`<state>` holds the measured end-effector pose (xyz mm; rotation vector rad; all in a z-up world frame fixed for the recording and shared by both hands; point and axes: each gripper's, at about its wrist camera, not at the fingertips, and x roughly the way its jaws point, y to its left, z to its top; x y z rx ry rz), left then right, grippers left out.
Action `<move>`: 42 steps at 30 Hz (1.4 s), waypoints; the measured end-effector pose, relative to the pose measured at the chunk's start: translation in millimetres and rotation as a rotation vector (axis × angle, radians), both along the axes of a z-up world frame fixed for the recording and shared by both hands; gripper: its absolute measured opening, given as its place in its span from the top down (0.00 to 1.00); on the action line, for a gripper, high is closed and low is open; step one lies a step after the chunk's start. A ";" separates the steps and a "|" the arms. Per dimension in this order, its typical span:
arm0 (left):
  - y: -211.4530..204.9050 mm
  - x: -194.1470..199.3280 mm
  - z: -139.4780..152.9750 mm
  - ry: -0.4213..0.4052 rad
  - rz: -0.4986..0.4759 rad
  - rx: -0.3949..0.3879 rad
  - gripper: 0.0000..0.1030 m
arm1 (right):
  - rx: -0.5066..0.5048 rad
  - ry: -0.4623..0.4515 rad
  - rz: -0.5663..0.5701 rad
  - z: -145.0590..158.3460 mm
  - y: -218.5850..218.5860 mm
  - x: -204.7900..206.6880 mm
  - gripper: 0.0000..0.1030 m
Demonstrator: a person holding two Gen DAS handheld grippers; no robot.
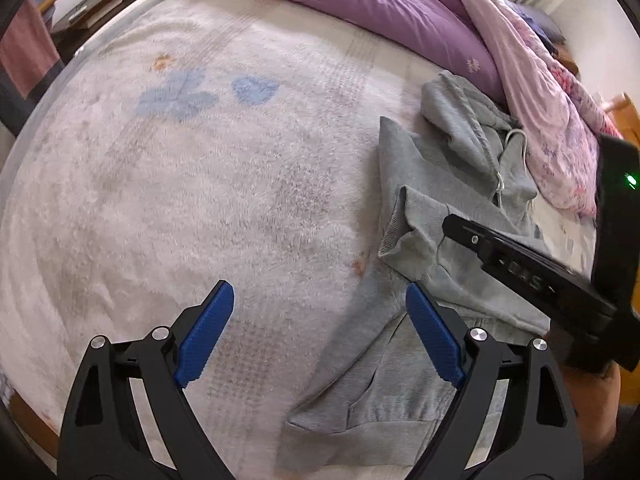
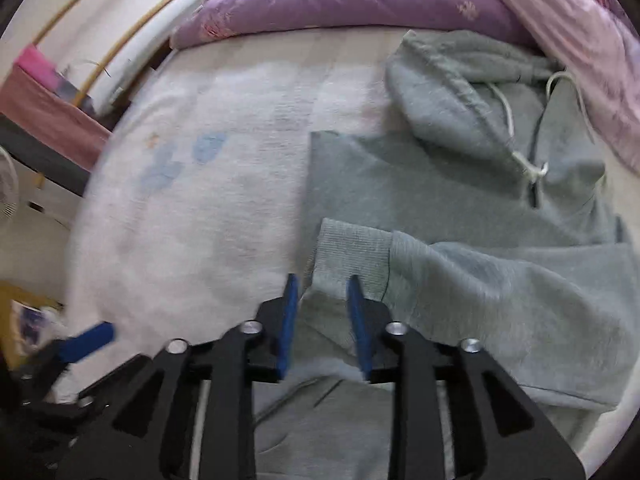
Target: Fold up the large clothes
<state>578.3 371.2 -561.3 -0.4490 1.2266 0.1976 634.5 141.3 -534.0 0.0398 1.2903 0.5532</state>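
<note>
A grey hoodie [image 1: 436, 184] lies on the bed, hood toward the purple duvet, with a sleeve folded across its body; the ribbed cuff [image 1: 394, 226] points left. In the right wrist view the hoodie [image 2: 460, 184] fills the right half and the cuff [image 2: 352, 252] lies just ahead of my right gripper [image 2: 322, 286], whose jaws stand partly open and hold nothing. My left gripper [image 1: 320, 296] is wide open and empty above the blanket, beside the hoodie's lower left edge. The right gripper's body [image 1: 532, 272] shows over the hoodie in the left wrist view.
A fluffy white blanket [image 1: 180, 200] with blue flower prints covers the bed. A bunched purple and pink duvet [image 1: 400, 4] lies along the far side. The bed edge and a pink cloth [image 2: 48, 112] are at the left. A left gripper finger [image 2: 86, 342] shows at lower left.
</note>
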 end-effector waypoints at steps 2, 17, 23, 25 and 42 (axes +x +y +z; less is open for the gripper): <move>0.1 1.3 -3.0 0.004 0.026 -0.020 0.15 | 0.121 0.044 -0.012 2.7 -6.1 1.9 0.50; -137.5 111.5 -26.7 -0.056 -0.226 -0.110 0.15 | -0.111 0.067 -0.406 -11.4 -269.8 53.8 0.91; -145.6 134.4 -121.2 0.194 -0.212 -0.057 0.17 | -0.053 0.301 -0.409 -86.2 -314.3 54.8 1.00; -145.8 132.9 -121.7 0.162 -0.233 -0.033 0.16 | -0.048 0.310 -0.400 -103.7 -319.4 49.3 1.00; -87.4 228.1 -48.8 -0.033 -0.155 -0.238 0.15 | 0.150 0.196 -0.387 -29.8 -313.1 137.6 0.48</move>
